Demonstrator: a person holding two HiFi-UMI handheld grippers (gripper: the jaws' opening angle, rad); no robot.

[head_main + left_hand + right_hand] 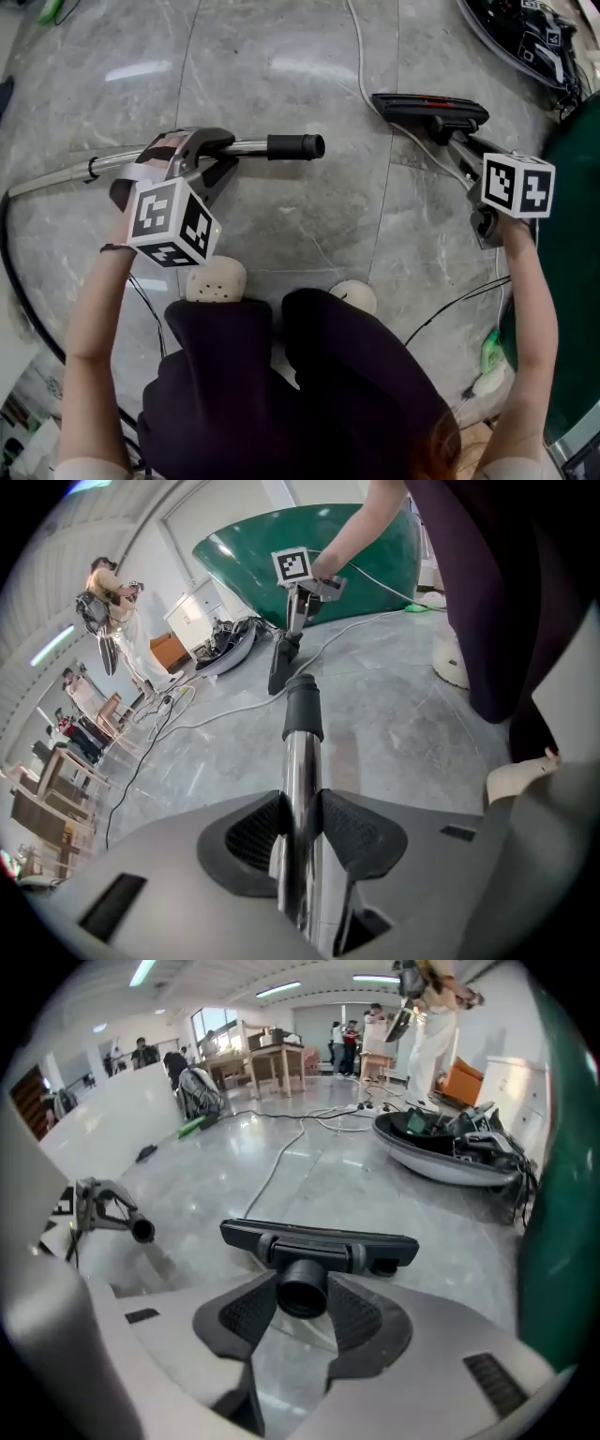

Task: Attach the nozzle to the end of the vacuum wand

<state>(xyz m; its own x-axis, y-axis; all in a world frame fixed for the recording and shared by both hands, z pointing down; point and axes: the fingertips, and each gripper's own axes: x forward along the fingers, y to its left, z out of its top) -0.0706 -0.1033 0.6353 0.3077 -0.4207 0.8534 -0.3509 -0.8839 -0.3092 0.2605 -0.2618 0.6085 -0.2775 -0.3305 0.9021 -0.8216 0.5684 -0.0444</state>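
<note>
The vacuum wand [248, 146] is a chrome tube with a black end [295, 146] that points right, held above the floor. My left gripper [202, 155] is shut on the tube just behind that end. In the left gripper view the tube [300, 780] runs up between the pads to the black tip [302, 705]. The nozzle [431, 108], a wide black floor head, is gripped by its round neck in my right gripper [459, 141]. In the right gripper view the neck [302, 1288] sits between the pads, its opening facing the camera. Wand end and nozzle are well apart.
A white cable [361, 66] crosses the grey stone floor. A black hose [7, 272] curves along the left. A green panel [574, 281] stands at the right, and a dish of gear [525, 37] lies top right. The person's shoes [216, 279] are below the wand.
</note>
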